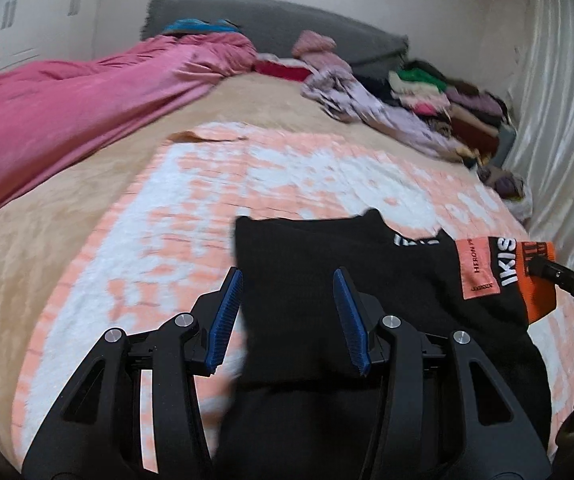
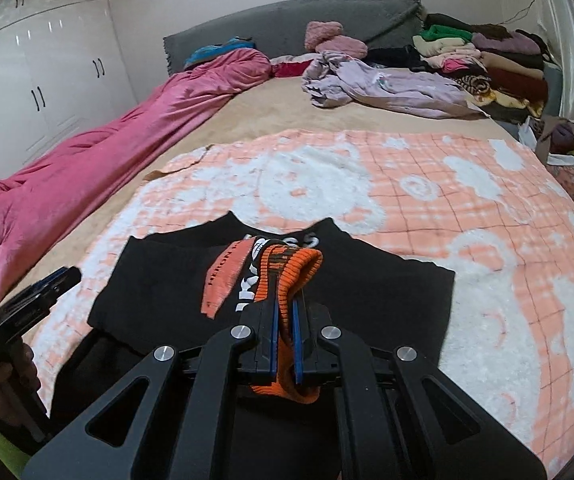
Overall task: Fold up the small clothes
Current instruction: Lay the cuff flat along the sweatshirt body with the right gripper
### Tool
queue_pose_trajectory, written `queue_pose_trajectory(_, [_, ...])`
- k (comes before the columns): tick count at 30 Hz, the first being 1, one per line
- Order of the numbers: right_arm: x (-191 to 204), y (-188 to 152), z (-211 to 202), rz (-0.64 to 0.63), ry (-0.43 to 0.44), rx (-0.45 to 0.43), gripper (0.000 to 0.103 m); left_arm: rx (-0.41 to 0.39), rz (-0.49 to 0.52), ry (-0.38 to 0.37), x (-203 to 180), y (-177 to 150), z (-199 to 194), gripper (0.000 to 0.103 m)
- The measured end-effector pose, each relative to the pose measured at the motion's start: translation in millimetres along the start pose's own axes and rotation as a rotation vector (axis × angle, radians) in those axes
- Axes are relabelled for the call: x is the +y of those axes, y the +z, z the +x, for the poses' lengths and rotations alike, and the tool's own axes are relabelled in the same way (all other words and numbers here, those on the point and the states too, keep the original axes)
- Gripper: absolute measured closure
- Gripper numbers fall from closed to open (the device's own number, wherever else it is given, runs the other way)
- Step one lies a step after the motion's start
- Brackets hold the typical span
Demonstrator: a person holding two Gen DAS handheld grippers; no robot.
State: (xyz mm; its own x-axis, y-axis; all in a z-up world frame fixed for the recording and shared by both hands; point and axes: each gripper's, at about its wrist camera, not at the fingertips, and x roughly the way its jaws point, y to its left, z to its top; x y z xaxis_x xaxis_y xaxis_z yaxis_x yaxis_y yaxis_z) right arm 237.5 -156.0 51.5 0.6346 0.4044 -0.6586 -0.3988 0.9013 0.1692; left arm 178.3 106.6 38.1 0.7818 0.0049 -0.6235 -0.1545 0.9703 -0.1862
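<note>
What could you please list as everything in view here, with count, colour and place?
garment: one, black with orange cuff, spread on the near blanket.
blanket: one, peach and white, over the bed's near half.
bed cover: one, beige, beneath the blanket.
quilt: one, pink, along the left side.
lilac clothes: loose heap, far right of the bed.
folded clothes: one mixed-colour pile, far right corner.
headboard: one, grey, far end.
wardrobe: white, left wall.
left gripper: jaws apart, over the garment.
right gripper: jaws shut on the cuff.

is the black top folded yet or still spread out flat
Partly folded: the black top has its orange cuff, clamped in the right gripper, lying over its body.
</note>
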Motion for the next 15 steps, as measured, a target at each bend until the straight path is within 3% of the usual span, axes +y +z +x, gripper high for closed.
queue_pose_trajectory(4, [-5.0,-1.3,4.6,-0.004,-0.011,0.019,0.098,0.072,0.036,-0.013,-17.1,-3.3,30.1,0.064])
queue_pose_trajectory(8, [-12.4,-4.4,15.9,-0.017,-0.051,0.049,0.098,0.17,0.053,0.02,-8.9,-22.3,64.7,0.064])
queue_pose_trajectory(15, [-38.8,-28.4,64.4,0.027,-0.134,0.205,0.098,0.167,0.023,-0.035,2.2,-29.5,66.4,0.064])
